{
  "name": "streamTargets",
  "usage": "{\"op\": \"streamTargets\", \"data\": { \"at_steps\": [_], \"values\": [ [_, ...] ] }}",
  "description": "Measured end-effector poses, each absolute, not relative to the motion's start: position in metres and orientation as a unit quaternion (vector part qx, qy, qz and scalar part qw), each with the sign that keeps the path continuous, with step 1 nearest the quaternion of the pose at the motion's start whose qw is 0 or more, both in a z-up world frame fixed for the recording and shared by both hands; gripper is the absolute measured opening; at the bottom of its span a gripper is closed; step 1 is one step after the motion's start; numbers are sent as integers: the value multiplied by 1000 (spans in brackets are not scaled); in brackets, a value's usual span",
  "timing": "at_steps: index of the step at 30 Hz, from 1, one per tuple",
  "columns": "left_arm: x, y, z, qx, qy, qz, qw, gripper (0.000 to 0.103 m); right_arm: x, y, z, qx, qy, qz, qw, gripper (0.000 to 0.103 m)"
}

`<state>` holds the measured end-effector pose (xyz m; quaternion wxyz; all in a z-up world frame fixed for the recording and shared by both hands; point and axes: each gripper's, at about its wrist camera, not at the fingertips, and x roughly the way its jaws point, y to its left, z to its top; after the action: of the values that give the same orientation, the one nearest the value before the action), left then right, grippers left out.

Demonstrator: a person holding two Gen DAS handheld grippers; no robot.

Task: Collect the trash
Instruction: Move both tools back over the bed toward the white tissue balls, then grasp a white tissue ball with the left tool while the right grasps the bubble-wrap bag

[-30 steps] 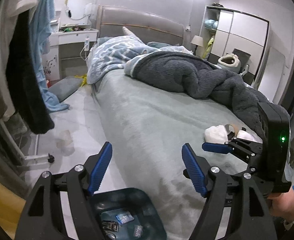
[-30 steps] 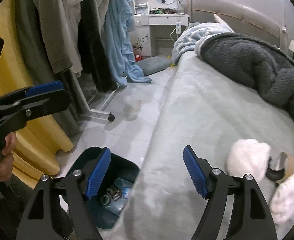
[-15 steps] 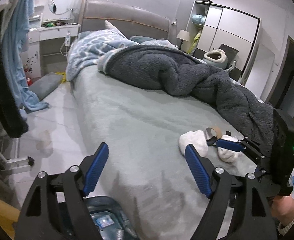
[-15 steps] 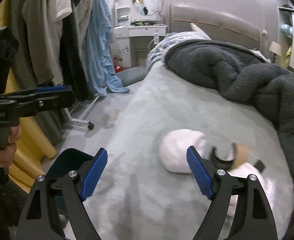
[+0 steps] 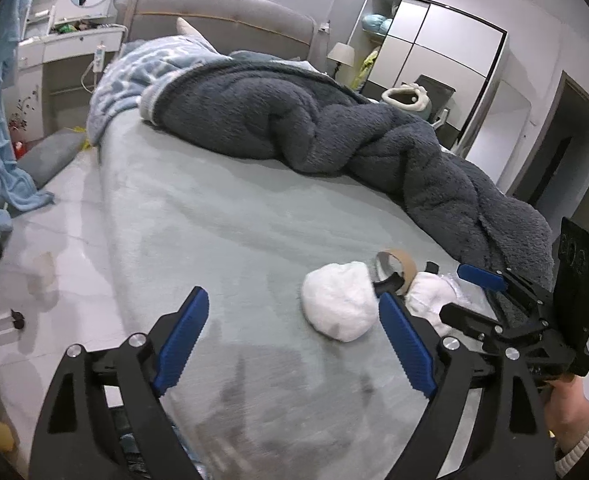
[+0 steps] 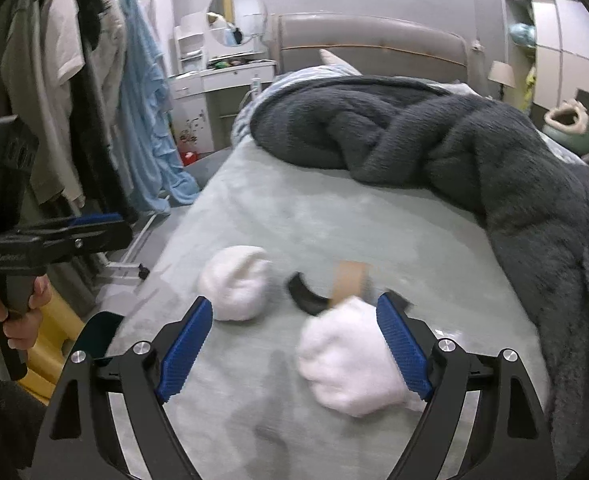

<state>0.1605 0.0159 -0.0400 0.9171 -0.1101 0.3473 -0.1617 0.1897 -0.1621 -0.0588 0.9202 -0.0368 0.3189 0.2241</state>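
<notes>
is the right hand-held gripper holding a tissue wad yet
No, the right hand-held gripper is open, with the near tissue wad lying loose on the bed.

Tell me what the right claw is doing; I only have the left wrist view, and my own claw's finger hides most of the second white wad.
Observer: The right claw is open. The nearer fluffy white wad lies between its fingers, toward the right one.
Operator: Anything else in front of it?
Observer: A black curved strip lies just beyond that wad, beside the brown cardboard ring.
Operator: Where's the bin from there?
Observer: The dark teal bin shows its rim low on the left, beside the edge of the grey-green bed.
</notes>
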Motion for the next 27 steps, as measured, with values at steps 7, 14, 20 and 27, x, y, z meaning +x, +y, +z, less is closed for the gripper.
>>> {"op": "streamTargets", "data": {
  "at_steps": [7,14,20,27],
  "values": [
    [175,-9,-52,-99,361,-170,912,89,196,-203,-69,-9,333,181,925,85],
    [183,-31,-63,-91,373,-179,906,89,199,-232,-77,31,347,166,923,85],
    [187,-45,-71,-84,383,-181,902,89,204,-247,-89,43,366,149,918,79],
    [193,-56,-80,-70,389,-173,902,88,204,-258,-100,62,388,157,906,59]
  ]
}}
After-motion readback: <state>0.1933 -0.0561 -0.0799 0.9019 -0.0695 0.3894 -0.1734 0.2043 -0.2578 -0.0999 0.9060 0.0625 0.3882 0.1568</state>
